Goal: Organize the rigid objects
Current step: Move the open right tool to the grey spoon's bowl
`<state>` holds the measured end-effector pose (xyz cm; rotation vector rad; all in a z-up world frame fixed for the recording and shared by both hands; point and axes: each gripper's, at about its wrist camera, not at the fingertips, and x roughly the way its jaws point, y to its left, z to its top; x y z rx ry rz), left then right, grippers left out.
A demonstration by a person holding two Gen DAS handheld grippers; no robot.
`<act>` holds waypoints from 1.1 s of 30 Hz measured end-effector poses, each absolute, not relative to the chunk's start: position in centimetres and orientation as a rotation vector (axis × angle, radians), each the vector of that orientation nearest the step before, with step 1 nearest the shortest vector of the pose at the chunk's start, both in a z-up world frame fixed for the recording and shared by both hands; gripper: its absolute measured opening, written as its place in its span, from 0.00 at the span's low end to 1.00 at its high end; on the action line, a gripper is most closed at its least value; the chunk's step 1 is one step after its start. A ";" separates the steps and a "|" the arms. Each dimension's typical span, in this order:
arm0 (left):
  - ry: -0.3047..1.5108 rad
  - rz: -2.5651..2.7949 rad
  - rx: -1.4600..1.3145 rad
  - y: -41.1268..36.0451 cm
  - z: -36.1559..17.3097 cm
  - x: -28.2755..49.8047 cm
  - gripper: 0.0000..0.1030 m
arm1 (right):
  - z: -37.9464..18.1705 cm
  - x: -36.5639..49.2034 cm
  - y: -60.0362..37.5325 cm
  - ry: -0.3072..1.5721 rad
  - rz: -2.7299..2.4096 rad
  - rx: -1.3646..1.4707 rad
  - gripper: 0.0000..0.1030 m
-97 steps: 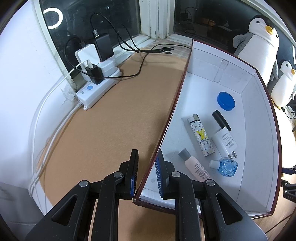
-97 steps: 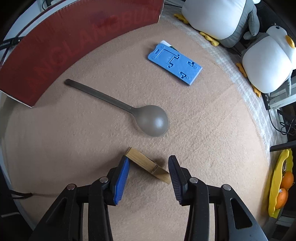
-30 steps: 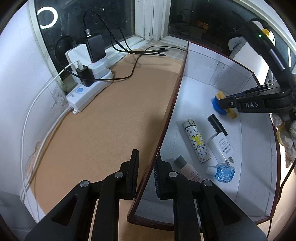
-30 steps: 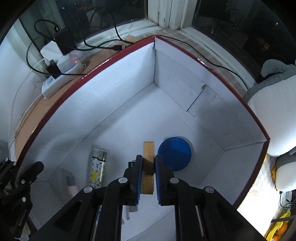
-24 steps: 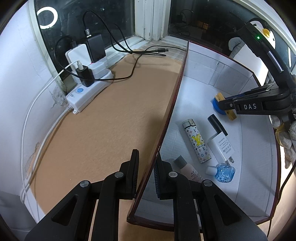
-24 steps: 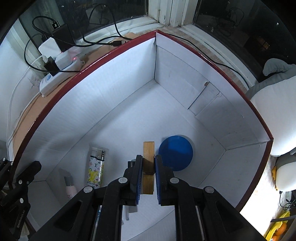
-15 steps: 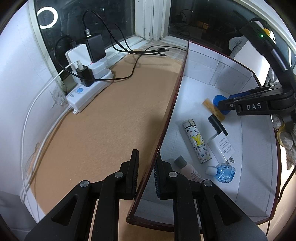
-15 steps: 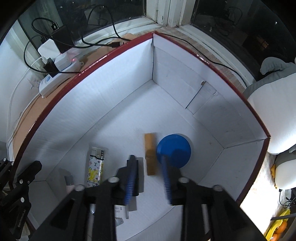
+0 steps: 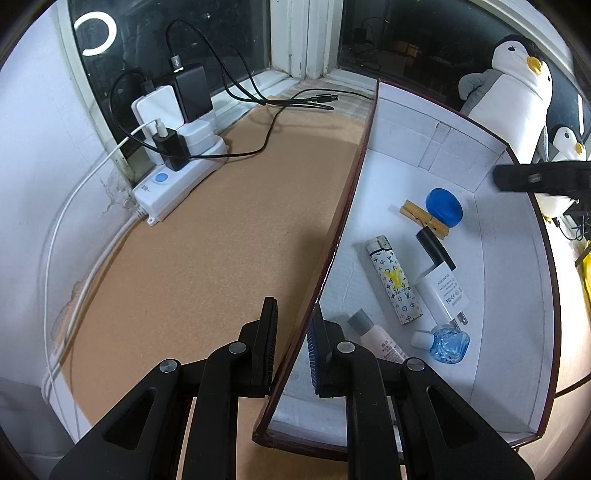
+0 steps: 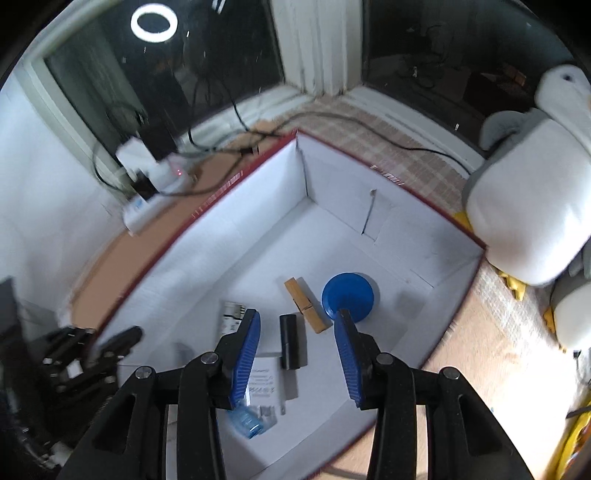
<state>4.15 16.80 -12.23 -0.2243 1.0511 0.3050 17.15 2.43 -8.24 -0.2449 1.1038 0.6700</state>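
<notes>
I'm getting a sharp, evenly lit left view, a ring light [image 9: 94,33] glaring in the dark window [image 9: 221,44]. My right view is smearing with motion blur, edges bending darkly.
</notes>
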 end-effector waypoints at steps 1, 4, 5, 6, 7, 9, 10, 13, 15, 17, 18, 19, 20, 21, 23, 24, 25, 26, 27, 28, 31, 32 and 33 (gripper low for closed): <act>1.052 0.305 -0.224 16.8 -12.2 4.1 0.14 | -7.7 17.0 1.7 1.093 0.672 -0.214 0.37; 1.051 0.306 -0.227 16.8 -12.0 3.9 0.14 | -6.1 16.1 -0.9 1.062 0.675 -0.132 0.39; 1.050 0.307 -0.229 16.8 -12.0 3.8 0.14 | -5.9 15.8 -1.8 1.056 0.670 -0.114 0.41; 1.048 0.307 -0.231 16.8 -11.9 3.6 0.14 | -5.5 15.5 -2.8 1.048 0.663 -0.095 0.42; 1.047 0.307 -0.230 16.8 -11.8 3.5 0.14 | -5.3 15.1 -4.0 1.040 0.657 -0.077 0.42; 1.045 0.308 -0.225 16.7 -11.7 3.4 0.14 | -5.0 14.3 -6.3 1.032 0.632 -0.053 0.44; 1.043 0.309 -0.224 16.7 -11.6 3.2 0.14 | -5.0 14.0 -7.4 1.028 0.613 -0.046 0.44; 1.042 0.311 -0.222 16.7 -11.4 3.0 0.14 | -5.4 13.3 -11.2 1.029 0.554 -0.014 0.44; 1.041 0.315 -0.218 16.6 -11.3 2.9 0.14 | -6.1 13.0 -13.6 1.033 0.500 0.005 0.44; 1.040 0.319 -0.210 16.5 -11.3 2.9 0.14 | -6.8 12.8 -15.5 1.047 0.464 0.024 0.44; 1.041 0.321 -0.209 16.5 -11.2 2.8 0.14 | -7.4 12.7 -16.5 1.057 0.446 0.033 0.44; 1.041 0.322 -0.208 16.4 -11.2 2.8 0.14 | -7.7 12.5 -17.1 1.062 0.434 0.035 0.44; 1.041 0.324 -0.205 16.4 -11.2 2.7 0.14 | -8.0 12.5 -17.8 1.066 0.421 0.034 0.44; 1.041 0.325 -0.203 16.4 -11.1 2.7 0.15 | -8.6 12.4 -18.4 1.072 0.407 0.032 0.44; 1.041 0.330 -0.198 16.3 -11.1 2.6 0.15 | -9.5 12.3 -19.1 1.084 0.396 0.033 0.44; 1.041 0.331 -0.197 16.3 -11.1 2.6 0.15 | -9.9 12.4 -19.3 1.092 0.392 0.029 0.44; 1.041 0.334 -0.195 16.2 -11.0 2.6 0.15 | -10.4 12.5 -19.7 1.104 0.387 0.024 0.44; 1.041 0.336 -0.194 16.2 -11.0 2.5 0.15 | -10.9 12.6 -19.9 1.115 0.386 0.024 0.44; 1.042 0.337 -0.193 16.2 -11.0 2.5 0.15 | -11.5 12.6 -20.3 1.133 0.387 0.025 0.44; 1.042 0.339 -0.192 16.2 -11.0 2.5 0.15 | -12.4 12.7 -20.5 1.153 0.391 0.033 0.44; 1.040 0.345 -0.189 16.1 -10.9 2.4 0.16 | -14.5 13.0 -21.0 1.205 0.391 0.048 0.44; 1.040 0.346 -0.188 16.0 -10.9 2.3 0.16 | -15.0 13.0 -21.1 1.218 0.396 0.057 0.44; 1.040 0.348 -0.188 16.0 -10.8 2.3 0.16 | -15.6 13.2 -21.2 1.230 0.407 0.072 0.44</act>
